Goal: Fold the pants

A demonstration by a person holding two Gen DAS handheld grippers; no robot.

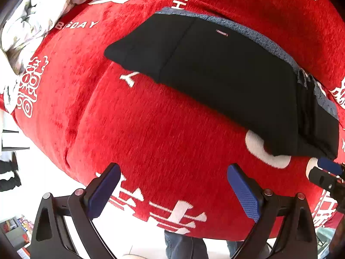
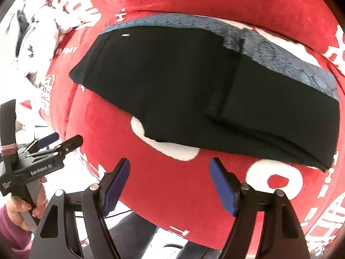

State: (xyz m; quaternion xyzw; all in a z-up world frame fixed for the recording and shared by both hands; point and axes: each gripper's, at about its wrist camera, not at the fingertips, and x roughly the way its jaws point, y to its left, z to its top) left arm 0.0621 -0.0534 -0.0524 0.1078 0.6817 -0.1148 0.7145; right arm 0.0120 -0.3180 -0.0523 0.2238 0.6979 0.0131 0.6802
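Black pants (image 1: 215,77) lie folded in a flat oblong on the red cloth (image 1: 140,133), with a grey-blue fleece lining showing along the far edge; they also show in the right wrist view (image 2: 183,90). My left gripper (image 1: 173,185) is open and empty, hovering above the red cloth short of the pants' near edge. My right gripper (image 2: 169,179) is open and empty, also short of the pants' near edge. The left gripper shows at the left of the right wrist view (image 2: 62,140), and the right gripper's tip shows at the right edge of the left wrist view (image 1: 323,172).
The red cloth with white lettering covers the table (image 2: 194,205). A crumpled white patterned garment (image 1: 38,17) lies at the far left; it also shows in the right wrist view (image 2: 41,28). The table's near edge drops off to the floor by my legs (image 1: 183,246).
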